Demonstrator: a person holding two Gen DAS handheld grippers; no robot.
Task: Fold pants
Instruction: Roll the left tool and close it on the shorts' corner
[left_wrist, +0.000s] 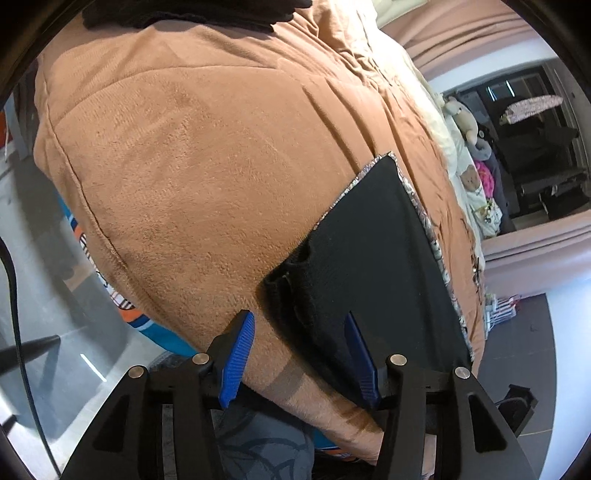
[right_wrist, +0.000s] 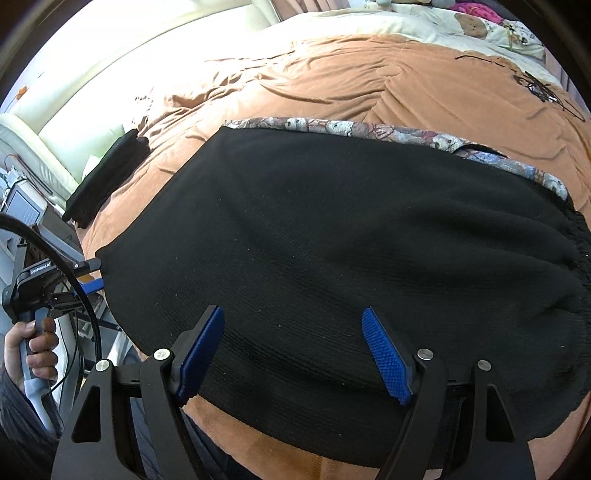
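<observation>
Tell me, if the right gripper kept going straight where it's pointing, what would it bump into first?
Most likely the black pants spread on the orange blanket. The right gripper is open and aimed down at the cloth just ahead, though the gap is hard to judge.

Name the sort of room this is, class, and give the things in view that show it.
Most likely a bedroom. The black pants lie on a bed covered by an orange blanket, cream bedding with teddy bear prints lies at the far end, and soft toys sit beside it.
</observation>
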